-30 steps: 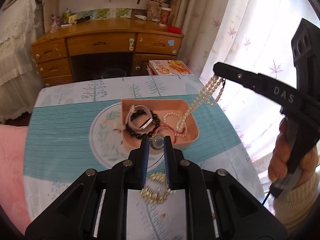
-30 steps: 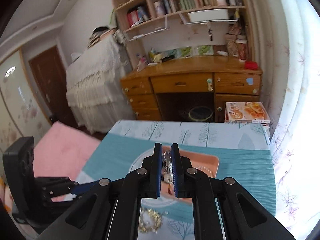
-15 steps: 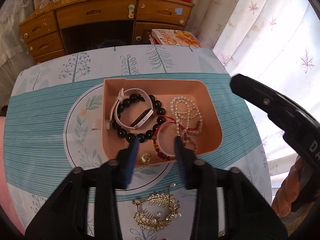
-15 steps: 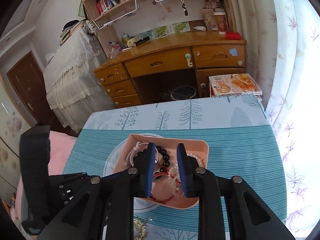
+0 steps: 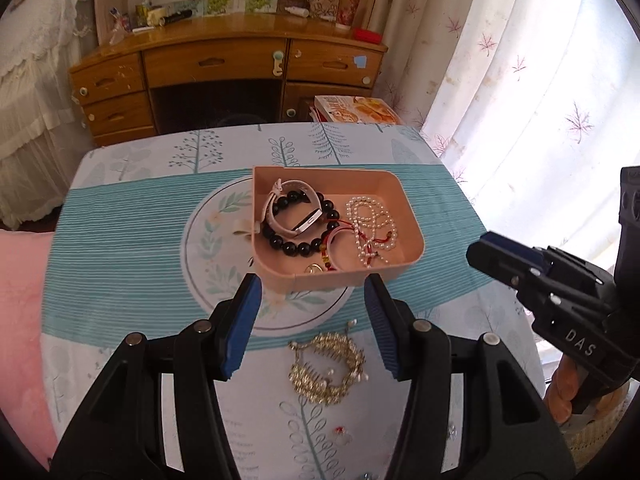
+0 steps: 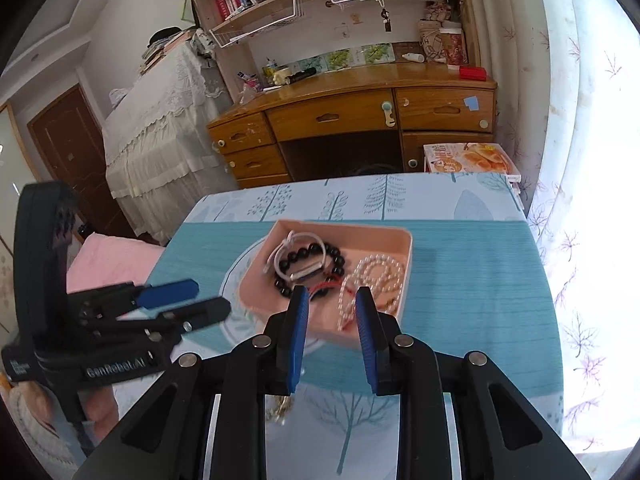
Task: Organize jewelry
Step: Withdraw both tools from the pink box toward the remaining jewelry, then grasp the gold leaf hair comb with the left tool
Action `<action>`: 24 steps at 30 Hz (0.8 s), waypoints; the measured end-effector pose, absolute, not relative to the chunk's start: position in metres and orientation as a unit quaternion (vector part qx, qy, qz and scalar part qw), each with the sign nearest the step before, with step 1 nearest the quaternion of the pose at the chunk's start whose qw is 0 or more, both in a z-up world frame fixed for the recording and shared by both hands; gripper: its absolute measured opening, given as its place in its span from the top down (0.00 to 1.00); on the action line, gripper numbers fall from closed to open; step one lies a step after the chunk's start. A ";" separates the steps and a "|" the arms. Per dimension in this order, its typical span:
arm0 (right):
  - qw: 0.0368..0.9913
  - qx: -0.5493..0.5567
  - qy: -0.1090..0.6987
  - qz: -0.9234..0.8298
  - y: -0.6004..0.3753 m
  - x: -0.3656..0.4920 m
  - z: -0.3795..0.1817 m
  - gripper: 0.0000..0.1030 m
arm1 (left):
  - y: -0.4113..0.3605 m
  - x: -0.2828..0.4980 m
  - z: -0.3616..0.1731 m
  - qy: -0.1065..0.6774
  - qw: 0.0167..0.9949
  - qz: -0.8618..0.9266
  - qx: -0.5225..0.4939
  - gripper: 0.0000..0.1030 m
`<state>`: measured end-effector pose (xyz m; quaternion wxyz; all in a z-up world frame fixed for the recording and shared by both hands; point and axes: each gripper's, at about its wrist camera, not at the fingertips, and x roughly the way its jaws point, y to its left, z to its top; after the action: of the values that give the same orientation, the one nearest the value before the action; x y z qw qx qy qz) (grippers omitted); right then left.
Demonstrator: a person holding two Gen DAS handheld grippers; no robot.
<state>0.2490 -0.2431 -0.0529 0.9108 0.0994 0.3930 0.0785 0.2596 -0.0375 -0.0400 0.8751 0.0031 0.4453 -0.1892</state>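
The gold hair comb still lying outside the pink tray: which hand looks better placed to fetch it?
Probably the left: its tongs stand open right above the gold hair comb, while the right tongs face the pink tray.

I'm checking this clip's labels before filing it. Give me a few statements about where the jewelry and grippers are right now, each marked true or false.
1. The pearl necklace lies inside the pink tray. True.
2. The gold hair comb is in the tray with the rest. False: it lies on the tablecloth, nearer the camera than the tray.
3. The left gripper is clamped on the black bead bracelet. False: it is open with nothing between its pads; the bracelet lies in the tray.
4. The right gripper holds nothing. True: it is open and empty.
5. The tray sits partly over a round leaf-patterned print on the tablecloth. True.
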 end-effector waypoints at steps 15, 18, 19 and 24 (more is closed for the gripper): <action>0.907 0.047 0.413 0.072 -0.221 0.110 -0.074 0.76 | -0.039 0.157 -0.033 0.407 0.879 -0.240 0.064 0.51; 0.904 0.023 0.422 0.066 -0.217 0.084 -0.086 0.76 | -0.043 0.139 -0.040 0.402 0.875 -0.258 0.073 0.51; 0.902 0.015 0.427 0.065 -0.216 0.077 -0.092 0.76 | -0.045 0.135 -0.044 0.403 0.874 -0.262 0.074 0.51; 0.892 0.001 0.448 0.064 -0.212 0.048 -0.122 0.76 | -0.050 0.119 -0.062 0.400 0.873 -0.258 0.106 0.51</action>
<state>0.0484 -0.2123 -0.1215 0.8918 0.0008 0.4478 0.0642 0.1190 -0.0503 -0.0622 0.8730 0.1060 0.3999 -0.2582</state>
